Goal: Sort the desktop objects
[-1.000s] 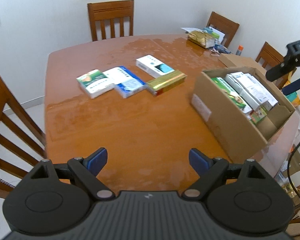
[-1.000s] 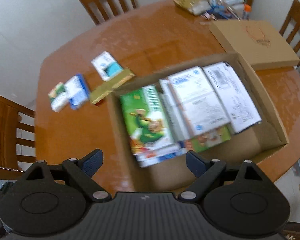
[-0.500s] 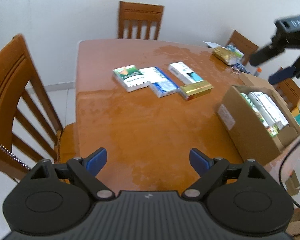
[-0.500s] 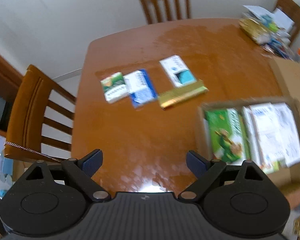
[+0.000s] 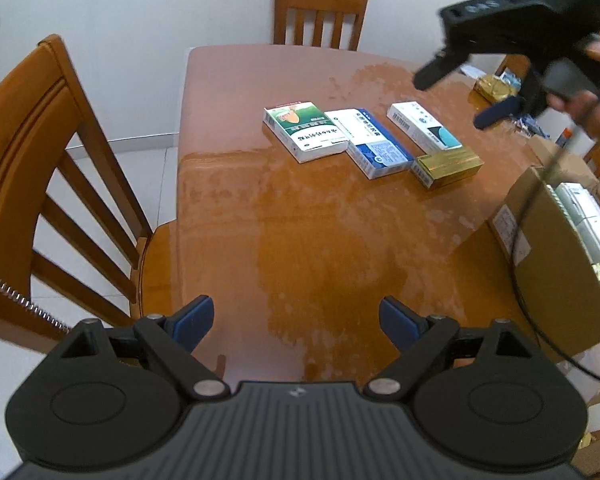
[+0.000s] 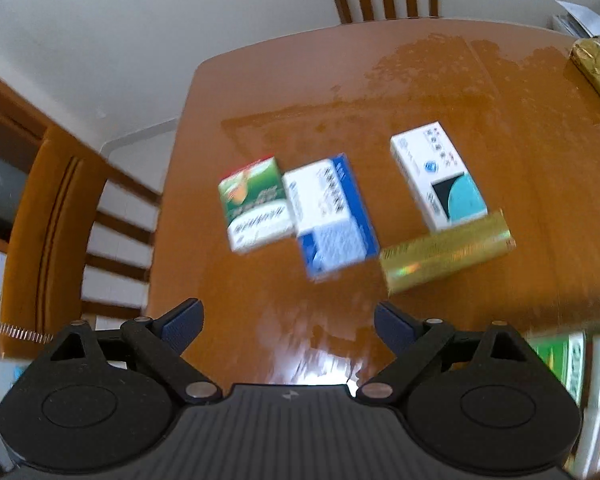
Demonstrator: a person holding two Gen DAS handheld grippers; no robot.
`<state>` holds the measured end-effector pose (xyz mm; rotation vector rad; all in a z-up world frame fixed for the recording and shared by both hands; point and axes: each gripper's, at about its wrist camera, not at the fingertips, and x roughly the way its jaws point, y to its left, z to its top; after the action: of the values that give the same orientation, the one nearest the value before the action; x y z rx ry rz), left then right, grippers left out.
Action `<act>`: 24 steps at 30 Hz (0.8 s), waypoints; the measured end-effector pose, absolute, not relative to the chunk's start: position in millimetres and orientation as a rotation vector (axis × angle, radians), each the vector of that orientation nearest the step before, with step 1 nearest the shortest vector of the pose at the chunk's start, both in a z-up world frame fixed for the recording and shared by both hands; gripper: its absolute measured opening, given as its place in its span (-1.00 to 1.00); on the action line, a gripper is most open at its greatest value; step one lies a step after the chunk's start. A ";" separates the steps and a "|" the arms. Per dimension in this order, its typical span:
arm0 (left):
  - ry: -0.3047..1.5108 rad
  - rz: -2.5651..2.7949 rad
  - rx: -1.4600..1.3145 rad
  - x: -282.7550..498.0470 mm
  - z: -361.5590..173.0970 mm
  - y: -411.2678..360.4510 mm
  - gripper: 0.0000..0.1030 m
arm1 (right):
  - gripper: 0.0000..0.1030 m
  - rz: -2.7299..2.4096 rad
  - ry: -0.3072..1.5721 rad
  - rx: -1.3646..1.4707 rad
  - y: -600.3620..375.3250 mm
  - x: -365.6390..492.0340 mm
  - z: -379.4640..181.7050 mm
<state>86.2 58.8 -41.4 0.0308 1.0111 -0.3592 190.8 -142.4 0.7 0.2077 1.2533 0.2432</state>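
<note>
Four boxes lie in a row on the wooden table [image 5: 300, 240]: a green-and-white box [image 5: 305, 129] [image 6: 256, 203], a blue-and-white box [image 5: 367, 142] [image 6: 329, 214], a white box with a teal patch [image 5: 423, 125] [image 6: 438, 174] and a gold box [image 5: 447, 165] [image 6: 446, 250]. My left gripper [image 5: 296, 322] hangs open and empty over the table's near part. My right gripper [image 6: 288, 322] is open and empty above the table, short of the boxes; in the left wrist view the right gripper [image 5: 472, 92] hovers above the white and gold boxes, held by a hand.
A cardboard box [image 5: 548, 256] packed with cartons stands at the table's right edge. A gold foil packet [image 6: 596, 66] and papers lie at the far right corner. Wooden chairs stand at the left [image 5: 40, 184] and the far side [image 5: 320, 8].
Both views have swung left from the cardboard box toward the row of boxes. My right gripper has travelled from over the cardboard box to above the loose boxes. Both jaws stayed open.
</note>
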 end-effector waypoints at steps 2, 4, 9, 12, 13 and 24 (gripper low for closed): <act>1.019 -0.367 0.037 93.1 -44.6 54.6 0.74 | 0.85 0.225 1.244 0.182 -144.7 211.5 -10.7; 1.027 -0.377 0.044 98.9 -47.2 49.9 0.74 | 0.85 0.214 1.241 0.137 -142.1 230.8 -23.1; 1.056 -0.410 0.060 106.9 -56.5 43.7 0.74 | 0.85 0.189 1.258 -0.011 -117.7 257.9 -60.0; 1.083 -0.422 0.076 111.7 -63.3 42.3 0.74 | 0.85 0.123 1.253 -0.039 -104.3 260.2 -78.1; 1.090 -0.425 0.082 113.2 -64.6 42.0 0.74 | 0.85 0.102 1.246 -0.037 -102.0 258.8 -81.6; 1.111 -0.468 0.180 125.2 -64.5 22.1 0.74 | 0.88 0.018 1.122 -0.098 -74.6 221.3 -93.6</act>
<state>125.2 22.1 -64.5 0.1803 1.1110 -0.4683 221.3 -74.6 -93.6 -0.0978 1.1216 0.0178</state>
